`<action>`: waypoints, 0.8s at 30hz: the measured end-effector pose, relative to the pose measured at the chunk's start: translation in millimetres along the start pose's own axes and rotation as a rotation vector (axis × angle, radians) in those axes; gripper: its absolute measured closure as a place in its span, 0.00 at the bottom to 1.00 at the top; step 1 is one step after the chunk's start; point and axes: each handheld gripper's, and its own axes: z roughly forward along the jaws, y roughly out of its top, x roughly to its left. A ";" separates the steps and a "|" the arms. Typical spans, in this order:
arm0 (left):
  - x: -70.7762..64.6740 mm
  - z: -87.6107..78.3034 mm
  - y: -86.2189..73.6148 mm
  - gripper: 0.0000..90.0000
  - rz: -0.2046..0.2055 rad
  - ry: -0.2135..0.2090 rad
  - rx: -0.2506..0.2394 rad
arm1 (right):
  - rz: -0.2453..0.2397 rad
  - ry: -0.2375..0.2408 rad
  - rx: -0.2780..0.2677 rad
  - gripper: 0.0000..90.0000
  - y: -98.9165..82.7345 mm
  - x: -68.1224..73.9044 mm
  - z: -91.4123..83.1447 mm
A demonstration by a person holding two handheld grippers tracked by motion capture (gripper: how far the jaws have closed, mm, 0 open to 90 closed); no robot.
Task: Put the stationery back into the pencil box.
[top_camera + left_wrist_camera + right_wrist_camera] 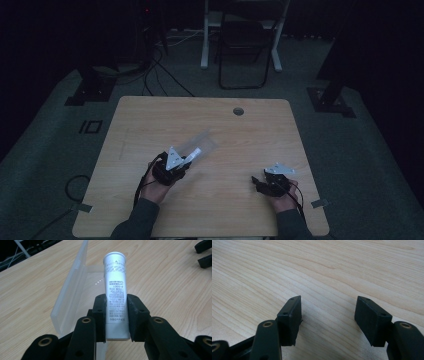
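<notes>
I am clamping my left gripper (116,316) on a small silver tube (115,290), both pads pressing on its lower printed half, so the capped end sticks out ahead of the jaws and the flat crimped end sits back between them. Gripping it low like this seems sensible to me: it leaves most of the tube free to go into something nose first. Just beside and beneath the tube I am looking at a frosted clear plastic case (72,290), lying open on the table (170,285), its lid standing up at the left of the tube and its shallow tray running under it. I am holding the tube above that tray and roughly in line with its length, which I judge is how it needs to lie to fit inside.

From the high view, my left gripper (186,161) is hovering near the middle of the wooden table (150,115) with the case (202,142) just beyond it.

My right gripper (328,315) is resting well apart, toward the near right edge of the table, jaws standing apart with nothing between them but bare wood, probably waiting to steady the case or shut its lid.
</notes>
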 end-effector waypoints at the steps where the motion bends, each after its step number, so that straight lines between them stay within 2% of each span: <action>1: 0.3 1.2 -0.2 0.79 -0.005 -0.001 -0.003 | 0.000 0.000 0.000 0.43 0.0 0.0 0.0; 10: 4.0 8.4 -0.7 0.79 -0.008 0.006 0.003 | 0.000 0.000 0.000 0.43 0.0 0.0 0.0; 13: 5.4 9.6 2.3 0.79 0.003 0.010 0.006 | 0.000 0.000 0.000 0.43 0.0 0.0 0.0; 24: 10.7 16.0 11.1 0.79 -0.003 0.015 -0.006 | -0.001 0.000 0.000 0.43 0.0 0.0 0.1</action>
